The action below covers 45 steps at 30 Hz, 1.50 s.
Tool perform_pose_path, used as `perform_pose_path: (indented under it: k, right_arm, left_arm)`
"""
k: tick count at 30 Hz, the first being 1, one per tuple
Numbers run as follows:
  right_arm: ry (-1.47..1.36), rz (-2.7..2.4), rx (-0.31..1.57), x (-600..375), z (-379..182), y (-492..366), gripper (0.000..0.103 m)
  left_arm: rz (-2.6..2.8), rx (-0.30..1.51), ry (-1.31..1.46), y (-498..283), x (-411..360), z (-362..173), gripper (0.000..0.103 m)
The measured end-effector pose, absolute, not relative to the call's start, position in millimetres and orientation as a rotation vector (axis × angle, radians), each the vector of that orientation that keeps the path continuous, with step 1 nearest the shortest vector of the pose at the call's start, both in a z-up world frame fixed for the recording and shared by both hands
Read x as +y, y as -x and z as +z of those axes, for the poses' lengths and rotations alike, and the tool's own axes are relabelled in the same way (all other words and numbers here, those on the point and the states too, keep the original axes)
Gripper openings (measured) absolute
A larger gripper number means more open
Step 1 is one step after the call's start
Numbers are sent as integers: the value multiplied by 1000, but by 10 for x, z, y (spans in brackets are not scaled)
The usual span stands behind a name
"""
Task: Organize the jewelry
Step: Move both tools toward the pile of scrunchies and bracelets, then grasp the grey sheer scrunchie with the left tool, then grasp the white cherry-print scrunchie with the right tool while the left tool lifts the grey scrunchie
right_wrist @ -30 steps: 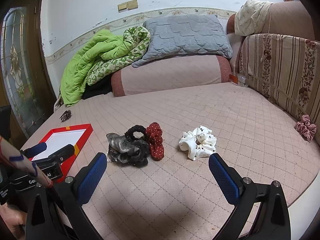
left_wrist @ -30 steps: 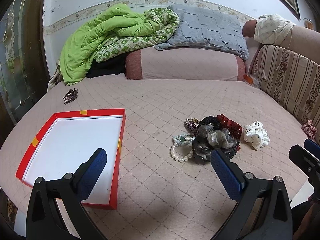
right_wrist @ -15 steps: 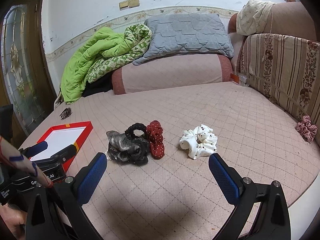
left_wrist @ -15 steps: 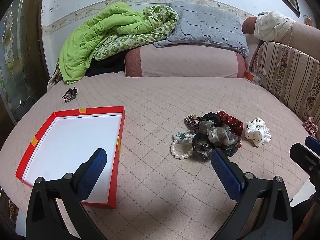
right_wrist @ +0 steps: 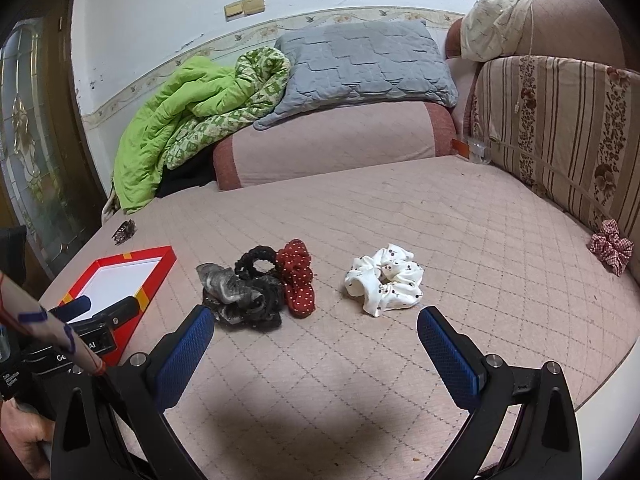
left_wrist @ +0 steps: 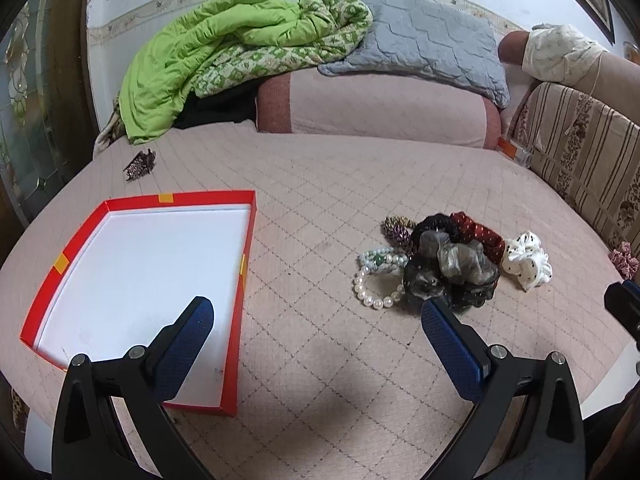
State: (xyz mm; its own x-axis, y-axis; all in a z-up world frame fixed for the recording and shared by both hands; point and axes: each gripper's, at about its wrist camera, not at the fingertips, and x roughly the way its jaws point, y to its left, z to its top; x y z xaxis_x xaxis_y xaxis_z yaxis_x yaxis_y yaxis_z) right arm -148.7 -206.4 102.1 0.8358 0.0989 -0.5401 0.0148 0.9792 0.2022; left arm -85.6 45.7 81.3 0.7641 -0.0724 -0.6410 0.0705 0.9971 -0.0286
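Observation:
A red tray with a white floor (left_wrist: 248, 240) lies on the pink bed cover, holding nothing; it also shows as the red tray (right_wrist: 158, 270) in the right wrist view. To its right sits a heap: pearl bracelets (left_wrist: 374, 276), a beaded bracelet (left_wrist: 396, 228), grey and black scrunchies (left_wrist: 452, 268), a red dotted scrunchie (left_wrist: 480, 234) and a white dotted scrunchie (left_wrist: 526, 260). My left gripper (left_wrist: 316, 320) hovers open, between tray and heap. My right gripper (right_wrist: 316, 328) is open, just short of the red scrunchie (right_wrist: 298, 276) and white scrunchie (right_wrist: 384, 280).
A dark hair claw (left_wrist: 140, 164) lies beyond the tray. A red checked scrunchie (right_wrist: 610, 246) rests by the striped sofa back (right_wrist: 560, 128). A green quilt (left_wrist: 216, 48) and grey pillow (left_wrist: 424, 44) lie on a bolster at the back. The bed edge runs close at front right.
Both grippers have edged a little nearer to the heap and lower over the bed. Nothing on the bed has moved and both stay open.

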Motion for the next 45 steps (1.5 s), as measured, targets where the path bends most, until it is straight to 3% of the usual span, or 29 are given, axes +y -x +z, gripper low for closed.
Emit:
perform_pose_path:
  k: [19,20,24,27,36,45]
  right_arm:
    - [-327,-23,621,-2453,921,1361,103]
    - [-340,-29,623,-2488,912,1357,103]
    - [-367,-38,625,-2556,905,1347,103]
    - [-360,-37,637,-2557,883,1296,103]
    - [-459,-76,880,-2784,433,539,103]
    - [-221,-103,928,-2528,338,-45,103]
  left_arm:
    - [-305,813,-43,191,-427,602,103]
    - [-307,832,-56,110,-492,543,100]
    - [-367,899,-20,-51,-547,376,49]
    - [-385,862,-11,-7,-517,414,40]
    - [-436,781,11,221,-354,725,37]
    - [-437,706,25,273,-95,943,37]
